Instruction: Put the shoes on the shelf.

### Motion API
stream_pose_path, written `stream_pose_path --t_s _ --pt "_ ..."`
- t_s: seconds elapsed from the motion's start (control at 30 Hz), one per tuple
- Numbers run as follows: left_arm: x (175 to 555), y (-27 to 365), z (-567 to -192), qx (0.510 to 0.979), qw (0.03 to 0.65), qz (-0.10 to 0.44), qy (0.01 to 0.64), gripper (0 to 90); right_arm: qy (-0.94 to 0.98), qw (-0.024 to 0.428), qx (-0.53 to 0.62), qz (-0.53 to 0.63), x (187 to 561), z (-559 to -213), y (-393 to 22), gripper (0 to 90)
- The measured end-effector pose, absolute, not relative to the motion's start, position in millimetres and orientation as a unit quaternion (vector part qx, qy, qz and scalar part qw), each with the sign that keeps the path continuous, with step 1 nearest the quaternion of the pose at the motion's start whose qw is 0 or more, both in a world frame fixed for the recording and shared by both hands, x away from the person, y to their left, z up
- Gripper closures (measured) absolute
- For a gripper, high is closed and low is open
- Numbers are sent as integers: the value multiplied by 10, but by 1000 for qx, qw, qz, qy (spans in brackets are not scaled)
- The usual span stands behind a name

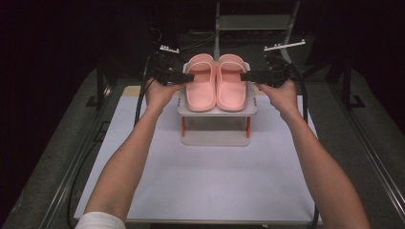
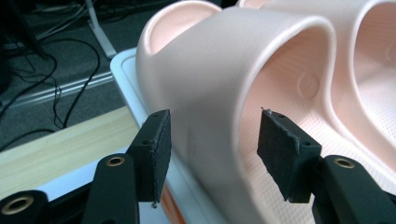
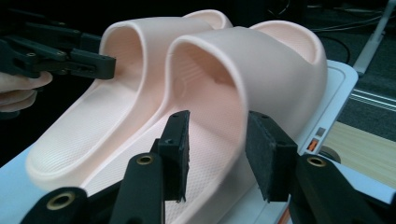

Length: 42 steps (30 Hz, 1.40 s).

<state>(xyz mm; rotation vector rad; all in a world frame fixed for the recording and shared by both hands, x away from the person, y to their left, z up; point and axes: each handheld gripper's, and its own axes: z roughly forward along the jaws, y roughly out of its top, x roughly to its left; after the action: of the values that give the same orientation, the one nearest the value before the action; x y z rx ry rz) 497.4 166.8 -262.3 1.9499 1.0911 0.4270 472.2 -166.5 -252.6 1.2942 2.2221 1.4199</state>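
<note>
A pair of soft pink slides sat side by side on the top tier of a small white rack [image 1: 217,111], toes toward the person, each with a broad smooth strap arching over a finely ribbed footbed. The left tool [image 1: 187,77] had come in from the outer side of the left slide [image 1: 200,86], and in the left gripper view its two black pads straddled the outer wall of that slide's strap [image 2: 205,93] with a visible gap on each side, so the tool was released, not pinching anything. The right tool [image 1: 245,76] mirrored it on the right slide [image 1: 231,85]; in the right gripper view its pads stood either side of the strap's outer edge [image 3: 261,70], slack as well, the rubber between them but not squeezed. Beyond the right tool's jaws the left tool's black fingers [image 3: 88,63] poked toward the far slide's opening. Below both tools the rack showed orange-red posts [image 1: 183,125] and a lower shelf, standing on a pale worktop [image 1: 215,186]. Black cables [image 1: 143,90] trailed from behind each tool toward the dark floor, and a metal stand [image 1: 217,28] rose behind the rack. Nothing lay between the tools and the slides; each slide hemmed the other in on its inner side.
</note>
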Motion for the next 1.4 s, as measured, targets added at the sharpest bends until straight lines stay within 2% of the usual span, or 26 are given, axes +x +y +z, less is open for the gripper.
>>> stream_pose_path --t_s 0.6,0.97,1.4 --pt "4780 1753 -2588 778 432 181 418 378 752 70 412 510 4523 -2536 -1726 551" --pt "4665 1801 -2592 776 444 179 410 355 761 50 391 515 4409 -2562 -1740 498" --pt "4509 1856 -2594 777 445 193 401 287 763 32 374 526 4264 -2613 -1763 447"
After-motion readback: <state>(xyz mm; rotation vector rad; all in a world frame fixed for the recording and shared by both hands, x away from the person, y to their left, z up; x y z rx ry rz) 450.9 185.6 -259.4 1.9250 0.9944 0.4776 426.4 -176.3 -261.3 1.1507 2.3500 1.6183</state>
